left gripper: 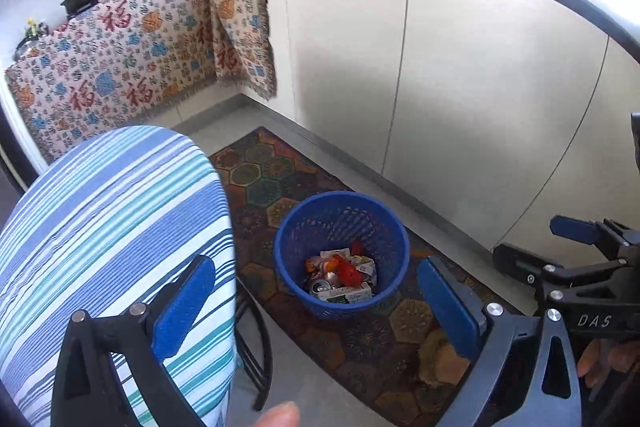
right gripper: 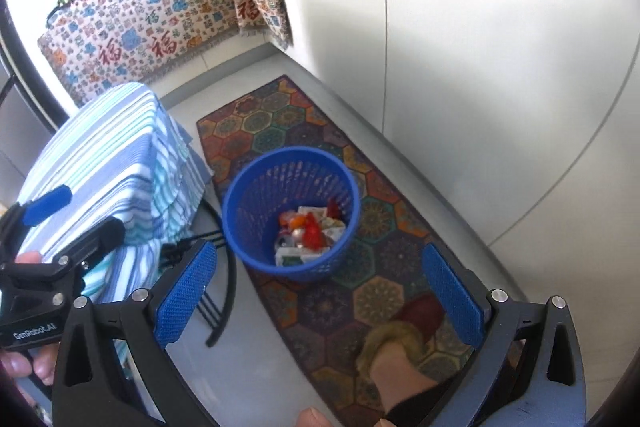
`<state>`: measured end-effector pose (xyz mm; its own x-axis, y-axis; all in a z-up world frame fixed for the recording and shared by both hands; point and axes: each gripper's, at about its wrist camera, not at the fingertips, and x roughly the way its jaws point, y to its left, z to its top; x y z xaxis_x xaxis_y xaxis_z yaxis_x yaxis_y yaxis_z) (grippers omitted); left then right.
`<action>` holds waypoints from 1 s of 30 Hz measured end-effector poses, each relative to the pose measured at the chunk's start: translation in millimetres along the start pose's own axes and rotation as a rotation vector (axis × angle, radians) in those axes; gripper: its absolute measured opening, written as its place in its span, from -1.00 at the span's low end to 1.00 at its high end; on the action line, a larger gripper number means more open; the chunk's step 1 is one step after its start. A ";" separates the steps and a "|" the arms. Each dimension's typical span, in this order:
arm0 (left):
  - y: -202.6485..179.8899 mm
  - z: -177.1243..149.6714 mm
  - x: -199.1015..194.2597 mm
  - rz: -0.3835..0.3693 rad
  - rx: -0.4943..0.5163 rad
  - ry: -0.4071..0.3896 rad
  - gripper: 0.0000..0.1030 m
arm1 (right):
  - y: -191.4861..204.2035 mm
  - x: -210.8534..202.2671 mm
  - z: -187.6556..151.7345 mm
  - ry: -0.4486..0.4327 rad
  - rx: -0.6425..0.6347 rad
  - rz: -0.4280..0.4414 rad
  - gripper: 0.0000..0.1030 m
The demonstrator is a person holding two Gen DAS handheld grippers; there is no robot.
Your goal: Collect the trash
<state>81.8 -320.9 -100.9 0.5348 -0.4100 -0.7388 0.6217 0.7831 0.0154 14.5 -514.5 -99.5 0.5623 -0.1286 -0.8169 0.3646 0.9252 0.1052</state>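
A blue mesh wastebasket [left gripper: 304,227] stands on the patterned floor rug; it also shows in the right wrist view [right gripper: 248,203]. Inside lies trash [left gripper: 342,275]: cartons, a can and red and orange wrappers, also visible in the right wrist view [right gripper: 310,231]. My left gripper [left gripper: 316,311] is open and empty, held above the basket. My right gripper [right gripper: 320,291] is open and empty, above and just in front of the basket. The right gripper shows at the right edge of the left wrist view [left gripper: 576,247]; the left gripper shows at the left of the right wrist view [right gripper: 60,223].
A table with a blue striped cloth [left gripper: 104,235] stands left of the basket, with black metal legs [right gripper: 224,287] beneath. White cabinets [left gripper: 440,87] run along the right. A patterned cloth [left gripper: 128,55] hangs over the far counter with pans. A foot in a slipper [right gripper: 404,339] rests on the rug [right gripper: 320,307].
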 end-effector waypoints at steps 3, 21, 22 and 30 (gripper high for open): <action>-0.8 -0.3 -14.0 0.059 0.010 -0.018 1.00 | 4.4 -10.2 -5.6 -0.011 -0.006 -0.018 0.99; 1.7 2.0 -24.8 -0.029 -0.035 0.082 1.00 | 19.5 -36.4 -14.7 0.003 -0.012 -0.010 0.99; 1.0 2.6 -24.9 -0.027 -0.035 0.081 1.00 | 20.4 -36.9 -15.1 0.004 -0.014 -0.014 0.99; 0.7 7.1 -26.3 -0.007 -0.032 0.076 1.00 | 20.8 -39.8 -16.6 0.007 -0.010 -0.020 0.99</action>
<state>72.2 -312.9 -76.7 0.4846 -0.3799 -0.7879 0.6061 0.7953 -0.0107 -12.6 -484.1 -74.2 0.5495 -0.1444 -0.8229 0.3683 0.9260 0.0834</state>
